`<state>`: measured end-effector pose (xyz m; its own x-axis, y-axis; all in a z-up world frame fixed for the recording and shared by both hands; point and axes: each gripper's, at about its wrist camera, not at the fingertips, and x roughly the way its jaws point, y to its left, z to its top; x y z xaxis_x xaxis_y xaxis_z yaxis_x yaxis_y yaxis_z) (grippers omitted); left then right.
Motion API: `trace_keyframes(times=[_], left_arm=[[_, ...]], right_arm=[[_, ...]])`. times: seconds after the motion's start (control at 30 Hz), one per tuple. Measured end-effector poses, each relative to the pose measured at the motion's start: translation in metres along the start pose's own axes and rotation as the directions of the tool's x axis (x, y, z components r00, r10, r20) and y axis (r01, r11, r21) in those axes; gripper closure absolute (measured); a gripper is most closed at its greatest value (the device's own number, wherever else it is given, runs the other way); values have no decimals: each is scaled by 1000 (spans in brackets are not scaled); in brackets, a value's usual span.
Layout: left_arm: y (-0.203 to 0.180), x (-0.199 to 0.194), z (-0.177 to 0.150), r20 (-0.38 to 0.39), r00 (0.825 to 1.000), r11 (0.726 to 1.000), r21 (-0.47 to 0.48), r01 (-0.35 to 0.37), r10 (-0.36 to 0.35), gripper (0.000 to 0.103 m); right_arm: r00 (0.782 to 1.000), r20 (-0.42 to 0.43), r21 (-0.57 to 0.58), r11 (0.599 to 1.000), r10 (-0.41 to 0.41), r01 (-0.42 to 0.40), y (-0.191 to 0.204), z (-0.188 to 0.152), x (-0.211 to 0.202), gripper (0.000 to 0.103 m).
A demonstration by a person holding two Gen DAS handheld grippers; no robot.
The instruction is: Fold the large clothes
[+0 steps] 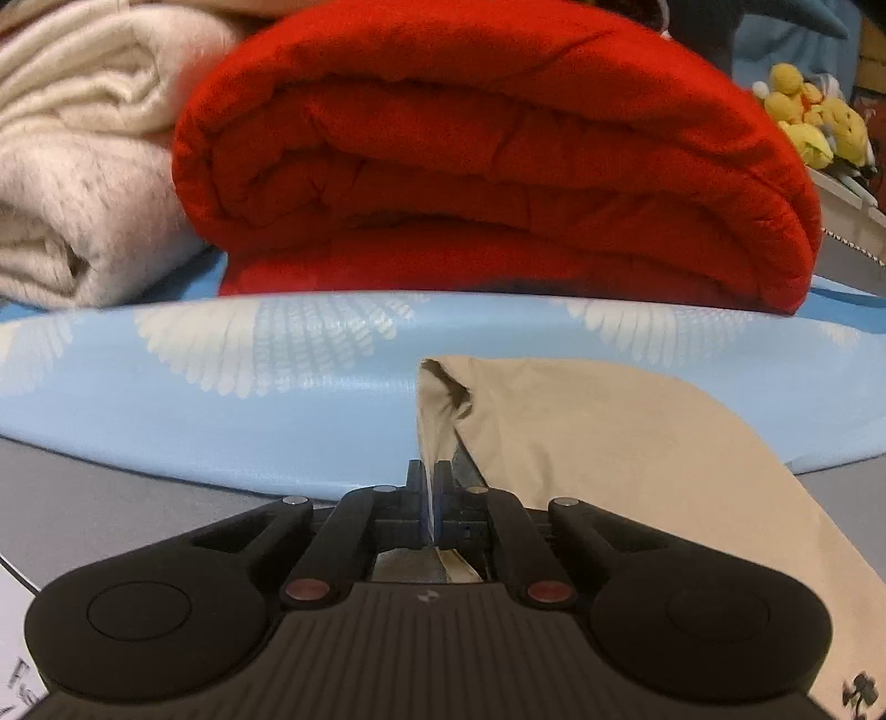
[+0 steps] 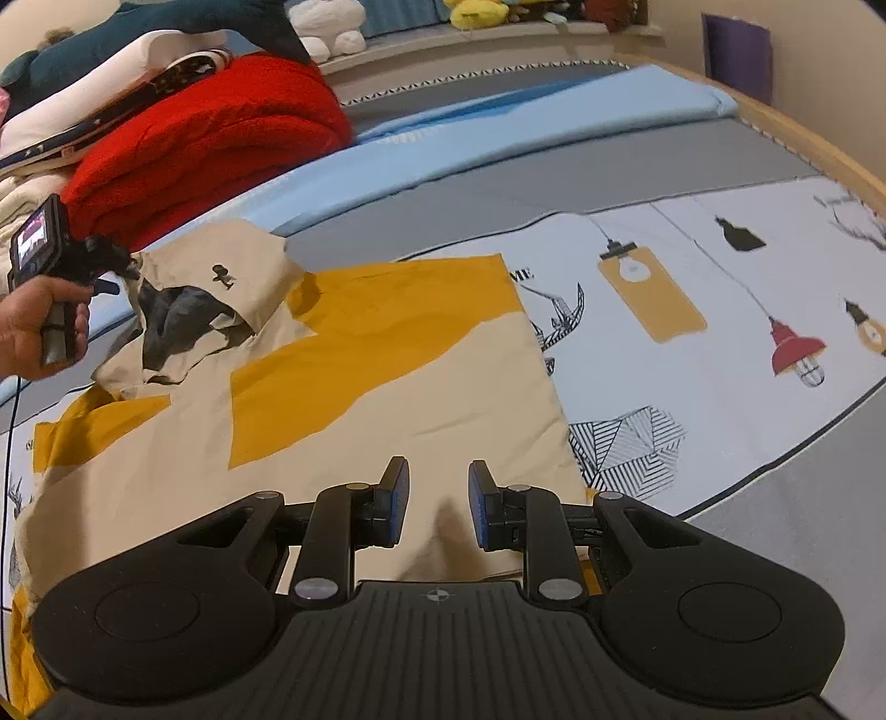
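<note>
Left wrist view. Left gripper (image 1: 431, 487): jaws together, pinching a thin edge of the beige garment (image 1: 637, 443), whose cloth rises in a peaked fold just beyond the fingertips and spreads off to the right and down. Behind it, a light blue sheet (image 1: 221, 399) with a white feather-like print, lying over a grey surface (image 1: 99, 498). Further back, a folded red blanket (image 1: 487, 166) resting on the blue sheet; touching its left side, a folded cream blanket (image 1: 72, 183). Yellow plush toys (image 1: 814, 122) at far right, blurred.

Right wrist view. Right gripper (image 2: 438, 501): jaws apart, blue pads (image 2: 401, 498) showing, poised over the near edge of the garment (image 2: 443, 399); whether the fingers touch the cloth cannot be told. Garment: beige with mustard-yellow panels, laid mostly flat on a white printed cover (image 2: 720, 310) bearing lamp and geometric drawings. Its far left corner is lifted and turned over, showing dark lining (image 2: 171, 315) and a small dark emblem. Left gripper (image 2: 119, 260) at that raised corner, held by a hand (image 2: 39, 327). Red blanket (image 2: 210, 138) behind, under white and dark items. Blue sheet (image 2: 498, 133) and grey surface (image 2: 609, 177) beyond. Plush toys (image 2: 476, 14) on a ledge at top.
</note>
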<state>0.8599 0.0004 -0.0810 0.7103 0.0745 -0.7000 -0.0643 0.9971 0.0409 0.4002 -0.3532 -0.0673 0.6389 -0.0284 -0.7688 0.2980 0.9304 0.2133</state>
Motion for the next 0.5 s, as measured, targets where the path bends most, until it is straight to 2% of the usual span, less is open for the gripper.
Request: trace_keyframes(times=[0.13, 0.2, 0.27, 0.33, 0.4, 0.43, 0.47, 0.5], left_arm=[[-2, -51, 5, 90, 992, 996, 41, 83, -87, 102], [-11, -99, -1, 161, 978, 985, 134, 112, -133, 102], [-17, -158, -19, 224, 949, 959, 226, 171, -222, 102], [-21, -232, -59, 297, 894, 905, 367, 216, -334, 102], [-16, -301, -122, 320, 840, 826, 512, 235, -438, 102], [-10, -325, -156, 283, 833, 788, 558, 260, -475, 102], [-4, -341, -189, 230, 838, 758, 586, 287, -495, 99], [5, -352, -223, 141, 853, 727, 603, 328, -502, 95]], right_arm=[[1000, 27, -2, 1000, 7, -7, 1, 4, -7, 79], [999, 42, 9, 1000, 1, -2, -1, 6, -11, 79], [998, 60, 7, 1000, -9, 9, 0, 6, -16, 79], [996, 91, -7, 1000, -19, 20, 2, 7, -22, 79], [992, 122, -3, 1000, -14, 15, 2, 8, -30, 79], [990, 143, 4, 1000, -9, 9, 2, 9, -35, 79], [986, 164, 13, 1000, -6, 4, 2, 10, -40, 79], [982, 188, 22, 1000, -2, -2, 1, 11, -45, 79]])
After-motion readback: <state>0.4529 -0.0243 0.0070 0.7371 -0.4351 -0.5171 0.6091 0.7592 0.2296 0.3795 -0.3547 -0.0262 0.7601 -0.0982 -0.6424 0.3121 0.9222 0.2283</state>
